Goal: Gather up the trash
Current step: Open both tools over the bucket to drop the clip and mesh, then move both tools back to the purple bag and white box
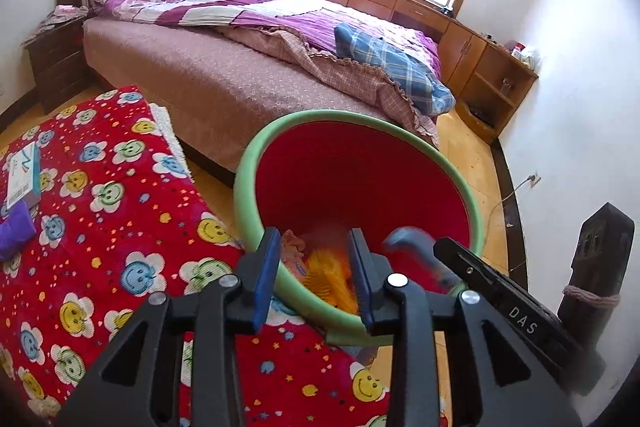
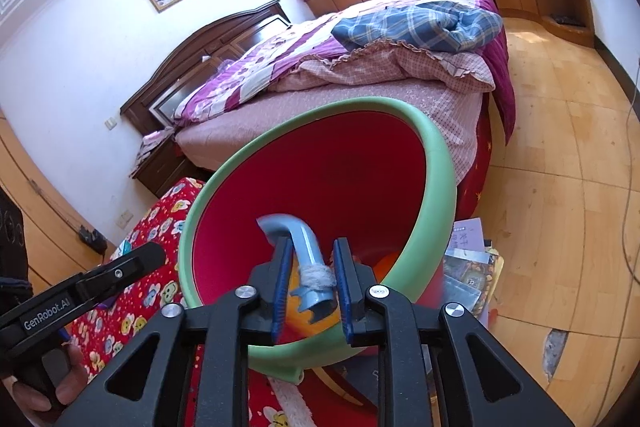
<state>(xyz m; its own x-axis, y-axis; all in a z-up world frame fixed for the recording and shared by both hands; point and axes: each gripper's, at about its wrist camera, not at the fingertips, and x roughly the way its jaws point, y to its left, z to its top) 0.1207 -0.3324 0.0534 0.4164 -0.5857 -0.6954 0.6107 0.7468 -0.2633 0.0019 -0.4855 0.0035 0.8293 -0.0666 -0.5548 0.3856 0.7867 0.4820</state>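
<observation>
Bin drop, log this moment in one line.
left gripper: open, empty, above bin rim | right gripper: grey pipe between fingers, over bin, grip unclear | bin: orange trash inside

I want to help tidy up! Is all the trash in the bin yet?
Not yet. Some is done: orange and pink scraps already lie inside the bin. In hand: a blue-grey pipe piece sits between the right gripper fingers over the bin, which look loose around it. The left gripper is empty. Left: the small box and purple thing on the red cloth.
</observation>
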